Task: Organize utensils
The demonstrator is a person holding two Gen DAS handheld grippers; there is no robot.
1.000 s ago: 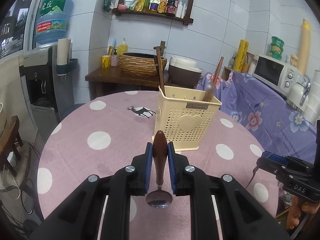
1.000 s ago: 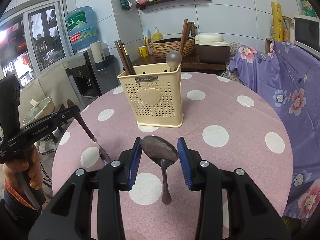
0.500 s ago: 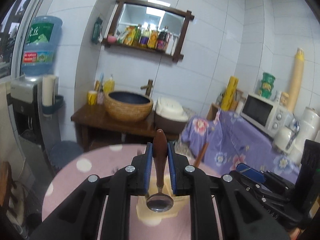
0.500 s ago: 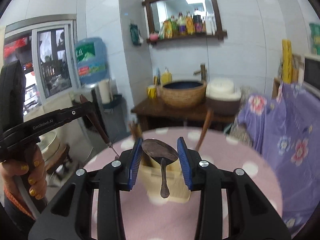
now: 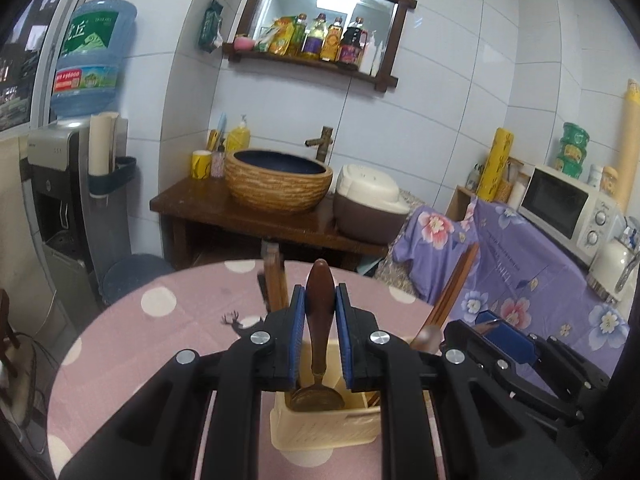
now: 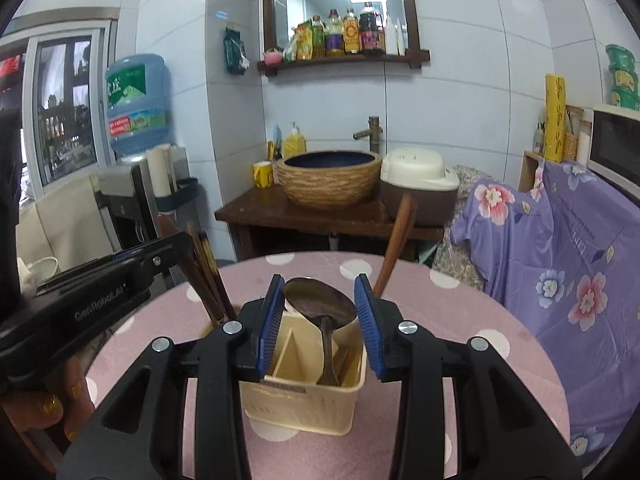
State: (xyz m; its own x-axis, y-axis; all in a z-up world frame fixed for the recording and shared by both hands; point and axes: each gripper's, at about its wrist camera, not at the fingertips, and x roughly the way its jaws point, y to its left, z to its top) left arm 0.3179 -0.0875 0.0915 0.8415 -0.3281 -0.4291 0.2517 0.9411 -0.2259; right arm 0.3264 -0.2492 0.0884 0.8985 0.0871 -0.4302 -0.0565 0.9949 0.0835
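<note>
Cream perforated plastic utensil holder (image 6: pixel 304 396) sits directly beneath both your grippers: your left gripper (image 5: pixel 320 320) clamps a wooden-handled metal spoon (image 5: pixel 319 344) bowl-down, your right gripper (image 6: pixel 318 312) pinches a dark spoon (image 6: pixel 320 306) by its bowl, handle hanging into the near-right compartment.

Cream utensil caddy (image 6: pixel 304 396) on table; two brown-handled spoons (image 5: pixel 319 320) (image 6: pixel 320 306) above it, chopsticks (image 6: pixel 206 276) inside.

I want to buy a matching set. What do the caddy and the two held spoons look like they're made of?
Caddy: cream plastic, matte, moulded perforated walls. Left gripper's spoon: glossy brown, likely wooden handle, shiny metal bowl. Right gripper's spoon: one dark brown piece, probably wood.
</note>
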